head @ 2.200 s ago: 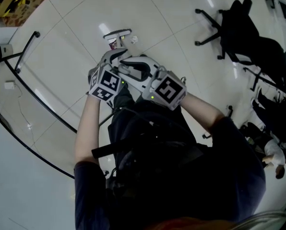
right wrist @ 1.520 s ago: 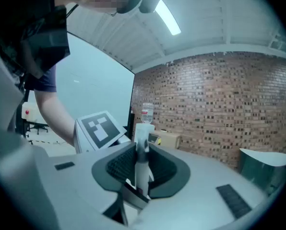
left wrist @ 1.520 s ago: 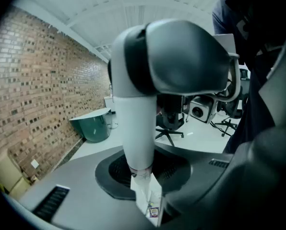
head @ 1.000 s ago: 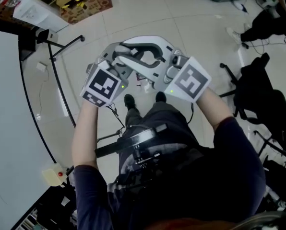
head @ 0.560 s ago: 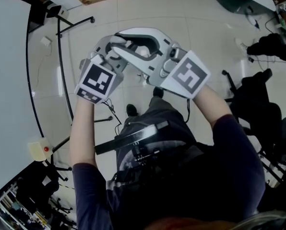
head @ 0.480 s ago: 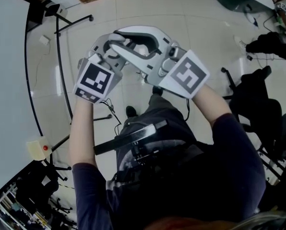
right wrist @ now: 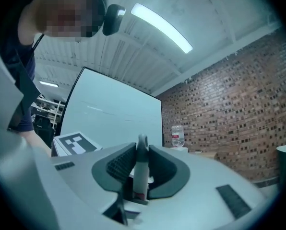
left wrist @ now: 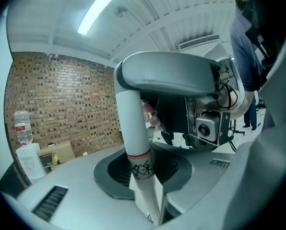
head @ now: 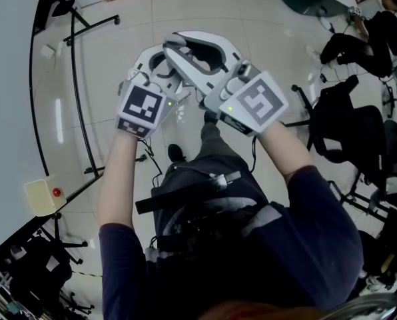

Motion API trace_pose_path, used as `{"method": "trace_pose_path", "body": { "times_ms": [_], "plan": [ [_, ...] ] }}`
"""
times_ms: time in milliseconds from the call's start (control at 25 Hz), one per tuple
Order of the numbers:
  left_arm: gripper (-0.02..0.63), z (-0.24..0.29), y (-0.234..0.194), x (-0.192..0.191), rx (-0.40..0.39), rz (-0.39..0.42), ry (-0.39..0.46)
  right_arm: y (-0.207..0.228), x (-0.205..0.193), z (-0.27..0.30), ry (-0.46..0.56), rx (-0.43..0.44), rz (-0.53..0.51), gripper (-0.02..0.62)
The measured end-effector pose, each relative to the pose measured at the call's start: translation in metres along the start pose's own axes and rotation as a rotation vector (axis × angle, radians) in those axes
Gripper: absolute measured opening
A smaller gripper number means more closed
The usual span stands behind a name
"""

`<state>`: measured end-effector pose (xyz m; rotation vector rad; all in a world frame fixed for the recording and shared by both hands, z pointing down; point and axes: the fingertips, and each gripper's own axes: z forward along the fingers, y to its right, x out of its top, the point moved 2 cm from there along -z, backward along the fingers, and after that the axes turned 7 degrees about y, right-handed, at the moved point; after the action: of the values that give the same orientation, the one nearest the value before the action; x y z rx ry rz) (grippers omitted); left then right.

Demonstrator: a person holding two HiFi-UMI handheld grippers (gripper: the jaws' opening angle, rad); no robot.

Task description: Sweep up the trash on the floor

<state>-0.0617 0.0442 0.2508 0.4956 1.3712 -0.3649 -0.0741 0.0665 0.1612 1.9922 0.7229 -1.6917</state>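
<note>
I've two grippers raised at twelve o'clock. Left gripper point(left wrist: 144, 170): jaws, just eased wider, pinch one white pole point(left wrist: 132, 123). Right gripper point(right wrist: 141, 163): jaws clamp one thin stick point(right wrist: 140, 182). Beyond, one bottle point(left wrist: 20, 126) at nine o'clock, by the brick wall point(left wrist: 66, 97).

Thin handle point(right wrist: 141, 152) in right tongs point(right wrist: 139, 176): lower end buried between the pads. White pole point(left wrist: 132, 128), left gripper view: foot cut off below, top lost behind right tongs' grey housing; band marks unreadable. Head view: floor point(head: 252, 19) underfoot blocked by torso.
</note>
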Motion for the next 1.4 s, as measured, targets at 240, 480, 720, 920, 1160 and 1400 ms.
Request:
{"method": "trace_pose_path", "body": {
  "times_ms": [240,480,720,920,1160,1400],
  "plan": [
    [0.144,-0.053,0.015,-0.008,0.027,-0.035,0.016,-0.048,0.003,0.000,-0.023,-0.059,-0.008,0.098],
    [0.096,-0.067,0.034,-0.010,0.057,-0.031,0.048,-0.067,0.013,-0.005,-0.018,-0.124,-0.009,0.098],
    [0.080,-0.055,0.047,-0.030,0.002,-0.048,-0.004,-0.063,-0.005,-0.025,-0.046,-0.188,0.022,0.098],
    [0.074,-0.037,0.056,-0.069,-0.009,-0.061,-0.067,-0.054,-0.042,-0.041,-0.114,-0.249,0.078,0.098],
    [0.072,-0.024,0.065,-0.125,-0.011,-0.100,-0.138,-0.047,-0.095,-0.054,-0.218,-0.319,0.136,0.098],
    [0.072,-0.020,0.063,-0.175,0.005,-0.101,-0.184,-0.049,-0.147,-0.054,-0.280,-0.344,0.182,0.098]
  ]
}}
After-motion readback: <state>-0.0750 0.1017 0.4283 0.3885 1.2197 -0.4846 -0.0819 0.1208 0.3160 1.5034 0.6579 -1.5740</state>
